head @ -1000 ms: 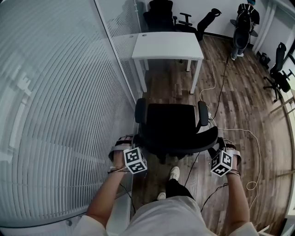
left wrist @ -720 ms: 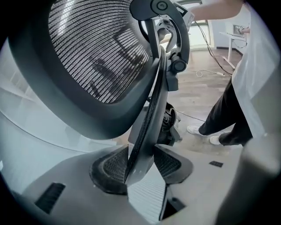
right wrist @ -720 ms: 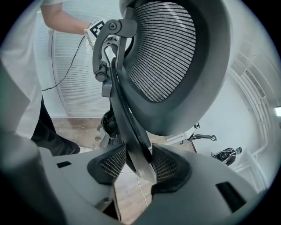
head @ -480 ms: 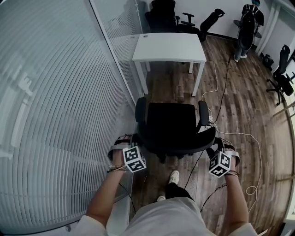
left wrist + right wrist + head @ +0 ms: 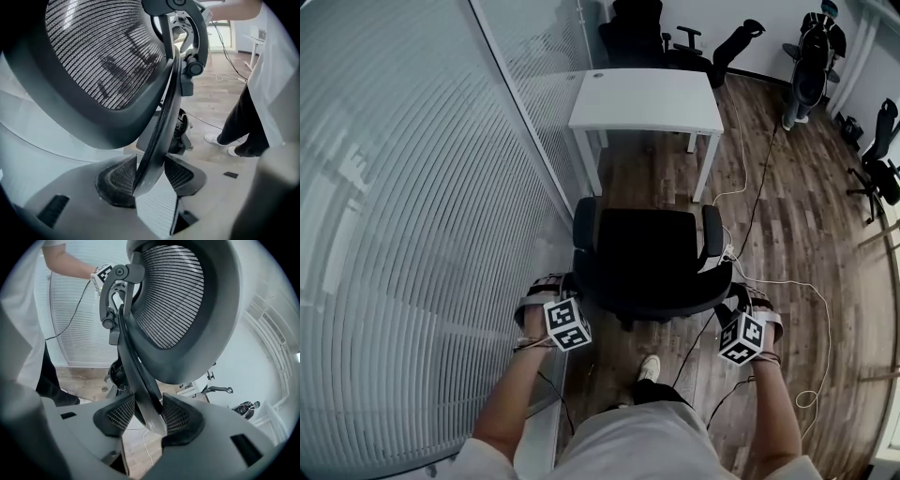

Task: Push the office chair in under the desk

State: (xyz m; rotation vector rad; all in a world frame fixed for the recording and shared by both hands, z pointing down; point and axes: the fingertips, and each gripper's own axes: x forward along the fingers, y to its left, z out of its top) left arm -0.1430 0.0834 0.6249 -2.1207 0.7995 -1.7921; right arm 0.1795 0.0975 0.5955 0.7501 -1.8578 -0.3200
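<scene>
My left gripper [image 5: 150,177] and right gripper [image 5: 149,417] both clamped on office chair [image 5: 652,253] backrest rim, visible only in gripper views, head view alone shows chair short of white desk [image 5: 645,98], not under it

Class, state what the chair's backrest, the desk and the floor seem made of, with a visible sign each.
Backrest: black mesh in a matte plastic-looking frame; open weave shows.
Desk: smooth white top, probably laminate.
Floor: wood-look planks, grain and seams visible.
</scene>
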